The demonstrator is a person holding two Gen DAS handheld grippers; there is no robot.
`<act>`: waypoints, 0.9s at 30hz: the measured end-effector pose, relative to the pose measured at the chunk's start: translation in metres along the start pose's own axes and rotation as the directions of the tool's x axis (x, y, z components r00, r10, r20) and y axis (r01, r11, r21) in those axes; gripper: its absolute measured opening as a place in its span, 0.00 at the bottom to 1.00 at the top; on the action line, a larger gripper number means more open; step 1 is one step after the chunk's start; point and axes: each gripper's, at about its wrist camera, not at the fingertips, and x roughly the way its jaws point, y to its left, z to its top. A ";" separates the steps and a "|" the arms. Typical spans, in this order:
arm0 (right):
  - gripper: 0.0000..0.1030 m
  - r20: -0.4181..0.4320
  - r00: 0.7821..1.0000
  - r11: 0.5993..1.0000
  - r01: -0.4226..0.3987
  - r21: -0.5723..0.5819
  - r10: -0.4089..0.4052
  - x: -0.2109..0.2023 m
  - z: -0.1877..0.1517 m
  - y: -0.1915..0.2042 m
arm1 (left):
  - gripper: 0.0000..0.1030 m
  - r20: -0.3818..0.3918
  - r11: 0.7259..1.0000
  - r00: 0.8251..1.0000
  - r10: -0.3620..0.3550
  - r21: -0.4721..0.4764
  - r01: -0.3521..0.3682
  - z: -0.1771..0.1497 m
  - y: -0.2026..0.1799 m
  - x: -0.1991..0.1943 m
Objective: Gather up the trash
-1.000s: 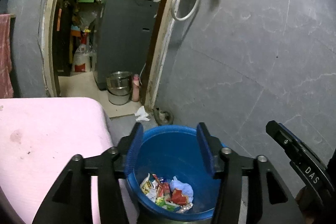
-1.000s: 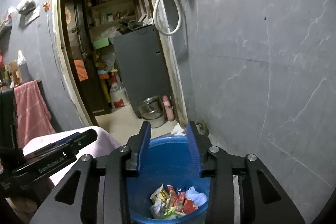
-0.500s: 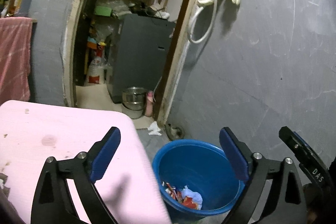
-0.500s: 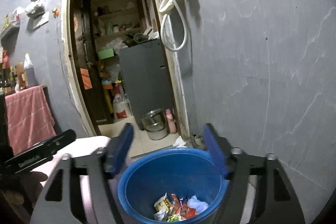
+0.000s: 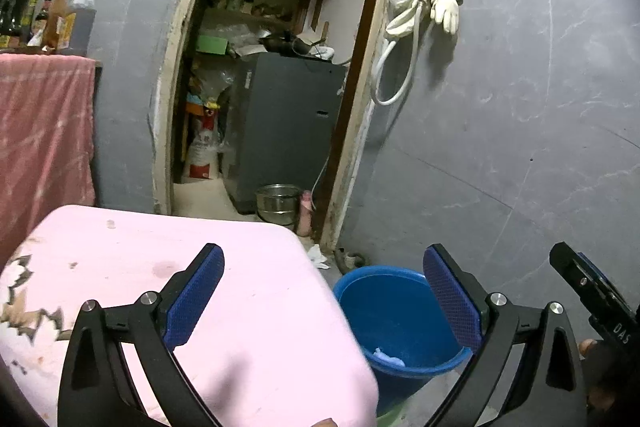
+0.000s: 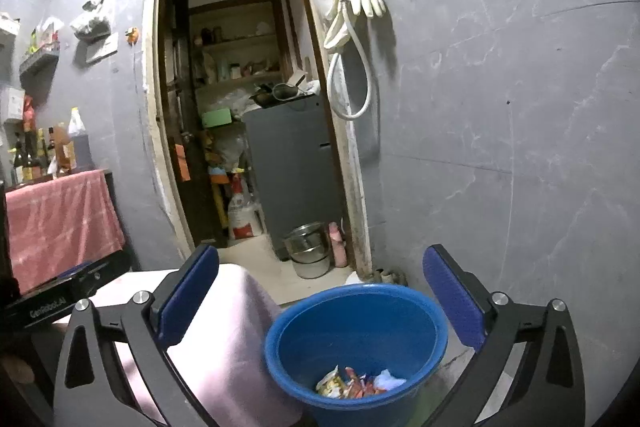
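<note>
- Over the far corner of the pink cloth-covered tabletop, both claws are hanging wide open and carrying nothing: the left claw is spanning the tabletop edge and the round blue plastic bucket, and the right claw is framing the same bucket from above.
- Inside that bucket, the crumpled mix of coloured wrappers and white paper is lying at the bottom, so the collected trash is sitting on the floor just beside the tabletop.
- Judging by the empty claws, a drop seems finished and the search for more litter is starting.
- One white crumpled scrap is lying on the floor near the doorway; the next move is probably calling for a reach down there.
- Counting: two claws, one bucket, one loose scrap, one steel pot, one pink bottle beside it.
</note>
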 end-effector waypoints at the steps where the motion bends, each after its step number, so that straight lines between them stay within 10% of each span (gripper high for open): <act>1: 1.00 -0.003 1.000 1.000 0.000 0.000 0.000 -0.005 -0.002 0.003 | 0.97 0.002 1.000 1.000 0.009 0.001 -0.009 -0.001 0.002 -0.005; 27: 1.00 -0.010 0.999 0.995 0.041 -0.096 -0.043 -0.107 -0.057 0.050 | 0.98 0.030 0.988 0.990 0.138 0.063 -0.139 -0.074 0.023 -0.120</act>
